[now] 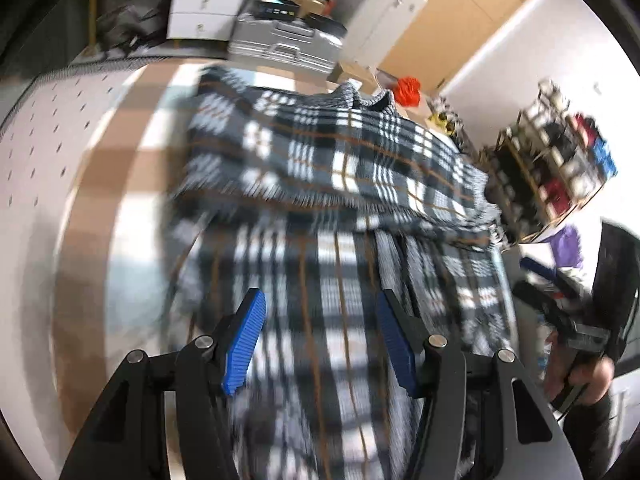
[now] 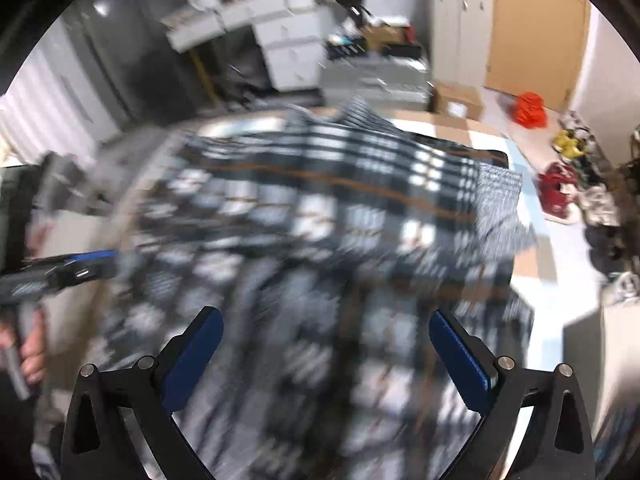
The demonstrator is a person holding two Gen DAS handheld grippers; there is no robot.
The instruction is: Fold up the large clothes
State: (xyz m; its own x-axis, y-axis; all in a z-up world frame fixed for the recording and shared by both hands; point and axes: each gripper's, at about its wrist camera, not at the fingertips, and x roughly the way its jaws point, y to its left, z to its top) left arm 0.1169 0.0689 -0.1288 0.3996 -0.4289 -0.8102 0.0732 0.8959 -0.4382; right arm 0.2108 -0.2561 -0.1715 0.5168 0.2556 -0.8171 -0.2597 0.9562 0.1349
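On the checked tabletop (image 1: pixel 120 168), plaid sweater (image 1: pixel 320 168); cluttered room.

A lived-in home room doubling as storage — white drawer units (image 1: pixel 202 0) and a silver hard-shell suitcase (image 1: pixel 280 46) stand at the far side, with cardboard boxes (image 2: pixel 458 102) beside a tan wooden door (image 2: pixel 536 36). At the right, an open shelf rack (image 1: pixel 552 160) is crammed with shoes and bags — more shoes (image 2: pixel 558 194) lie on the floor.

A silver suitcase (image 1: pixel 280 46) sits beyond the table (image 1: pixel 48 152), white drawers (image 1: pixel 204 0) left, red bag (image 1: pixel 408 90) right.
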